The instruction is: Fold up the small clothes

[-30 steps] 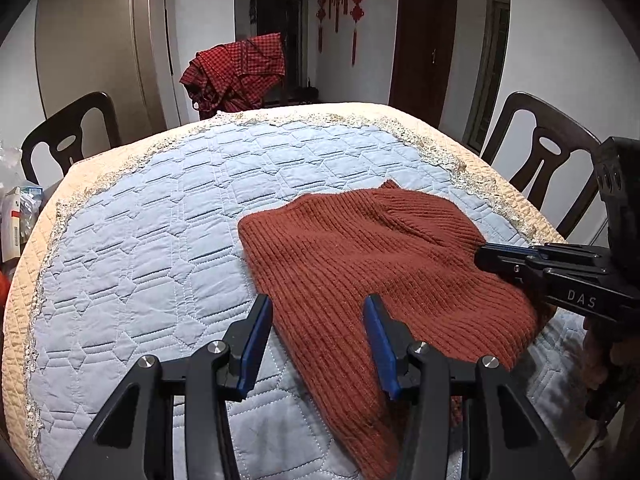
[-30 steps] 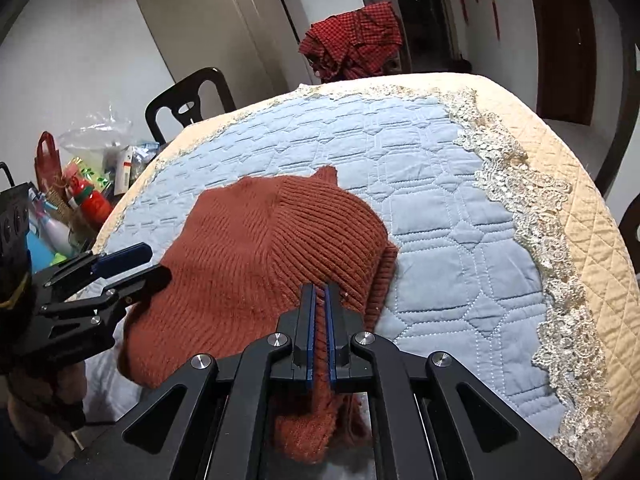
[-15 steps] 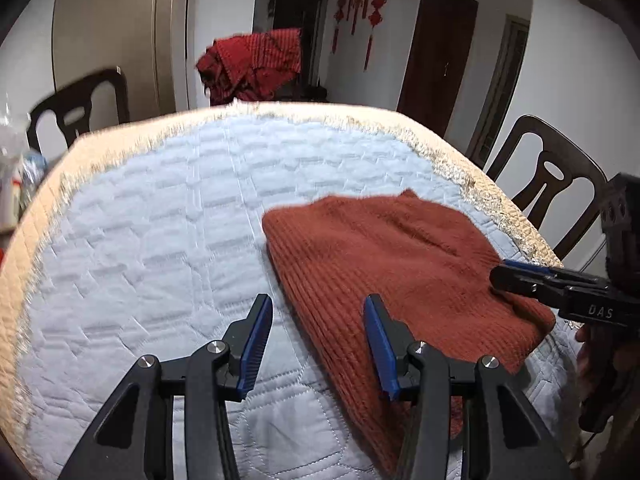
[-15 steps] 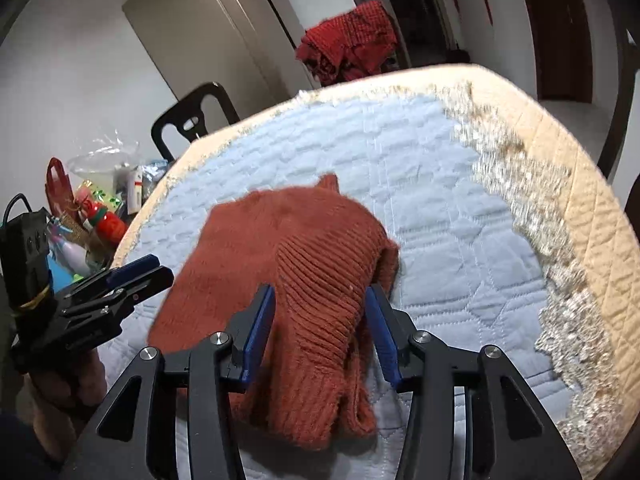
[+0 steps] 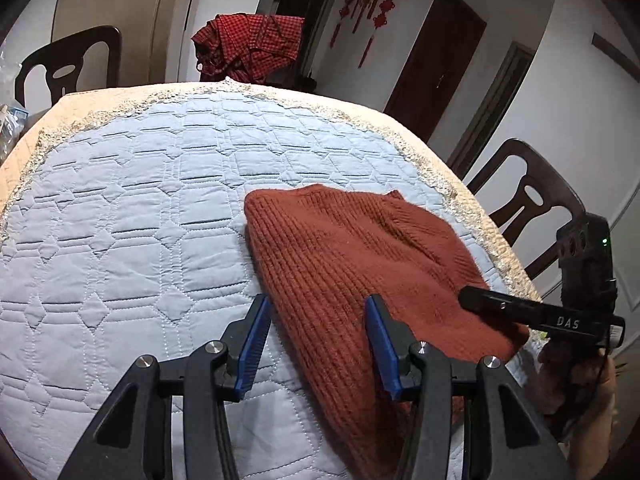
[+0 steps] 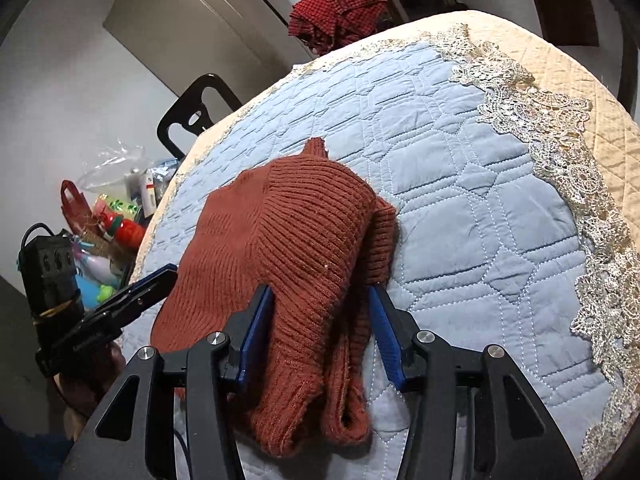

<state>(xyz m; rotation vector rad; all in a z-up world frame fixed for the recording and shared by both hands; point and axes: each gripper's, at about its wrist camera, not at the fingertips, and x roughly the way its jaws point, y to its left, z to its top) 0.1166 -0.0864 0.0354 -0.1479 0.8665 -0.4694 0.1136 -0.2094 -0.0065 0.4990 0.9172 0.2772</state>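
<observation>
A rust-red ribbed knit sweater [image 5: 360,264] lies folded on the blue quilted table cover [image 5: 140,200], near the table's front right. My left gripper [image 5: 316,320] hovers open over the sweater's left edge, its pads clear of the knit. My right gripper [image 6: 320,304] has its jaws opening; the sweater's [image 6: 304,240] folded-over edge lies loose between them and the pads do not press on it. Each gripper also shows in the other's view: the right gripper [image 5: 464,294] at the sweater's right side, the left gripper [image 6: 160,280] at its left side.
A red checked cloth [image 5: 248,46] hangs over a chair beyond the table's far edge. Dark chairs [image 5: 528,200] stand around the table. Bags and bottles [image 6: 116,208] crowd the space left of the table. A lace border [image 6: 560,152] rims the cover.
My right gripper was shut on the sweater's fold and has opened, letting the fold drop onto the cover. Both wrists have rolled a little.
</observation>
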